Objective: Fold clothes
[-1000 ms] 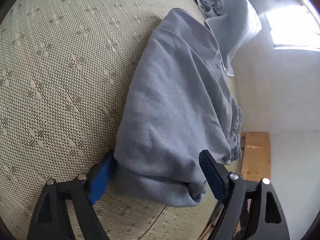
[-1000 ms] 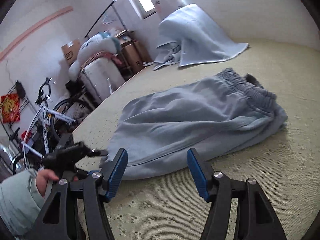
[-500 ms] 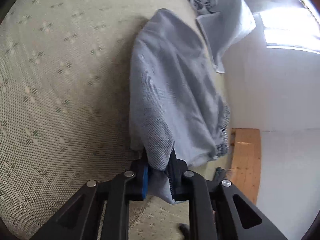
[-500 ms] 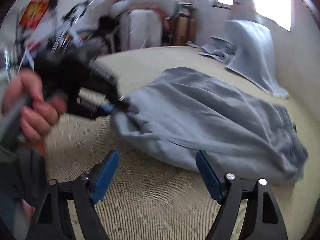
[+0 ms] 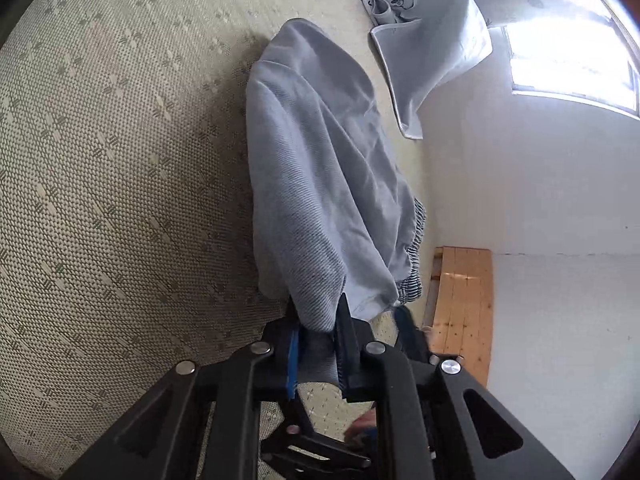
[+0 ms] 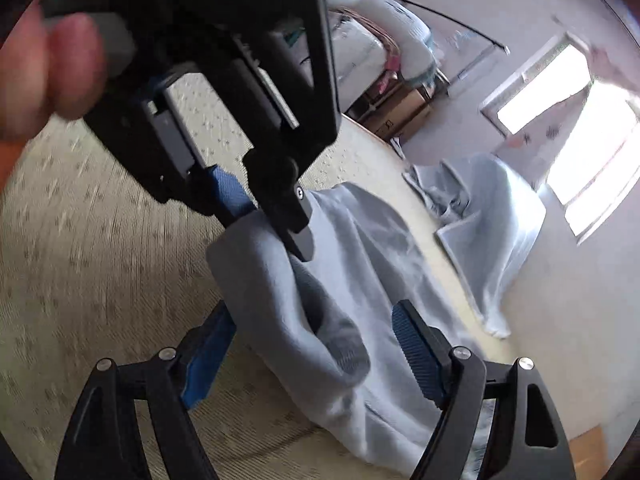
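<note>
Grey sweatpants lie on the woven mat, with the elastic waistband at their right edge. My left gripper is shut on a bunched edge of the pants and holds it a little above the mat. In the right wrist view this left gripper comes in from the upper left, held by a hand. Just below it my right gripper stands open. A hanging fold of the sweatpants lies between its blue pads without being pressed.
A second grey cloth is draped at the far end of the mat below a bright window. A wooden board lies by the white wall. Cardboard boxes and white bundles stand at the back.
My left gripper has shut on the pants' edge and raised it slightly. My right gripper rolled, swung across the mat and came in under the left one, its jaws wider apart.
</note>
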Demonstrator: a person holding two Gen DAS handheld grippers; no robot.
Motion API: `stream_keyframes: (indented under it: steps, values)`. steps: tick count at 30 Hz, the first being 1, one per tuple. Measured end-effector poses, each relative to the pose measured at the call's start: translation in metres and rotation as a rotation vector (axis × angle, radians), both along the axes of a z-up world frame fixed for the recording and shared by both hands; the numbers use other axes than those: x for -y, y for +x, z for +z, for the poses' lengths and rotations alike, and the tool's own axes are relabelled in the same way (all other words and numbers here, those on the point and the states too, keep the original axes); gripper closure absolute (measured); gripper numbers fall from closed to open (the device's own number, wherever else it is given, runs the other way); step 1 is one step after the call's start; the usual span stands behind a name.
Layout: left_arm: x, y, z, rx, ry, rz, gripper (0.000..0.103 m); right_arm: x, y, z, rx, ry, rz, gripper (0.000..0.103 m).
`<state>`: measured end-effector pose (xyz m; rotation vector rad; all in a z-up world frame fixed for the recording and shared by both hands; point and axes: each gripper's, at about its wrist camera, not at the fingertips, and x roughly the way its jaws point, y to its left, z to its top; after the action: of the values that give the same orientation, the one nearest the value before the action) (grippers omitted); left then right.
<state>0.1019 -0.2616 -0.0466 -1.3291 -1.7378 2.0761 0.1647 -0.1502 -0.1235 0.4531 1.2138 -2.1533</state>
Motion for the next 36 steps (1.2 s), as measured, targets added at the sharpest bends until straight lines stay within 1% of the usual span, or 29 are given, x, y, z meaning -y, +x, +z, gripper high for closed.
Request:
stream_keyframes:
  steps: [1,3,8,13,14,15,16,17,18,19,20,21,23,24,26,31,34,35,36]
  values:
    - [0.0,0.0,0.0,-0.001,0.002,-0.001,0.09,-0.002,0.002,0.0,-0.022,0.018,0.008,0.019]
    - [0.0,0.001,0.002,-0.007,0.008,-0.002,0.09,0.002,0.004,-0.003,-0.03,0.046,0.025,0.016]
    - [0.002,0.001,0.004,-0.019,0.031,-0.004,0.09,0.019,0.009,-0.016,-0.068,0.116,0.081,0.016]
    - [-0.003,0.005,0.009,-0.035,0.047,-0.009,0.09,0.036,0.002,-0.029,-0.101,0.156,0.081,0.019]
    - [-0.003,0.006,0.01,-0.038,0.047,-0.012,0.09,0.038,0.001,-0.03,-0.103,0.157,0.08,0.026]
    - [-0.003,0.006,0.01,-0.039,0.047,-0.015,0.09,0.039,-0.001,-0.031,-0.106,0.159,0.079,0.036]
    - [-0.003,0.006,0.01,-0.037,0.047,-0.019,0.09,0.04,-0.003,-0.032,-0.118,0.164,0.07,0.04]
    - [-0.003,0.006,0.01,-0.035,0.047,-0.021,0.089,0.041,-0.005,-0.033,-0.13,0.169,0.06,0.049]
    - [-0.003,0.006,0.01,-0.035,0.049,-0.022,0.089,0.041,-0.008,-0.034,-0.142,0.161,0.068,0.061]
    - [-0.003,0.007,0.01,-0.037,0.049,-0.022,0.089,0.041,-0.011,-0.034,-0.132,0.159,0.064,0.066]
    - [-0.002,0.007,0.011,-0.04,0.048,-0.022,0.089,0.041,-0.013,-0.033,-0.122,0.157,0.059,0.068]
    - [-0.001,0.008,0.011,-0.042,0.049,-0.02,0.089,0.041,-0.016,-0.033,-0.112,0.155,0.055,0.075]
    - [0.002,0.009,0.012,-0.048,0.062,-0.016,0.088,0.039,-0.021,-0.032,-0.076,0.143,0.037,0.085]
    - [0.003,0.009,0.012,-0.059,0.072,-0.014,0.086,0.037,-0.024,-0.031,-0.054,0.134,0.025,0.087]
    - [0.005,0.009,0.013,-0.086,0.091,-0.02,0.082,0.03,-0.028,-0.024,-0.017,0.097,0.008,0.089]
    - [-0.002,0.006,0.017,-0.148,0.173,-0.083,0.081,0.008,-0.029,0.001,0.046,0.008,-0.037,0.091]
    - [-0.013,0.002,0.023,-0.192,0.222,-0.143,0.08,-0.012,-0.029,0.012,0.059,-0.021,-0.065,0.091]
    - [-0.016,0.002,0.025,-0.207,0.236,-0.161,0.079,-0.018,-0.03,0.016,0.062,-0.034,-0.076,0.091]
    - [-0.019,0.002,0.027,-0.223,0.249,-0.179,0.071,-0.024,-0.03,0.02,0.064,-0.046,-0.087,0.091]
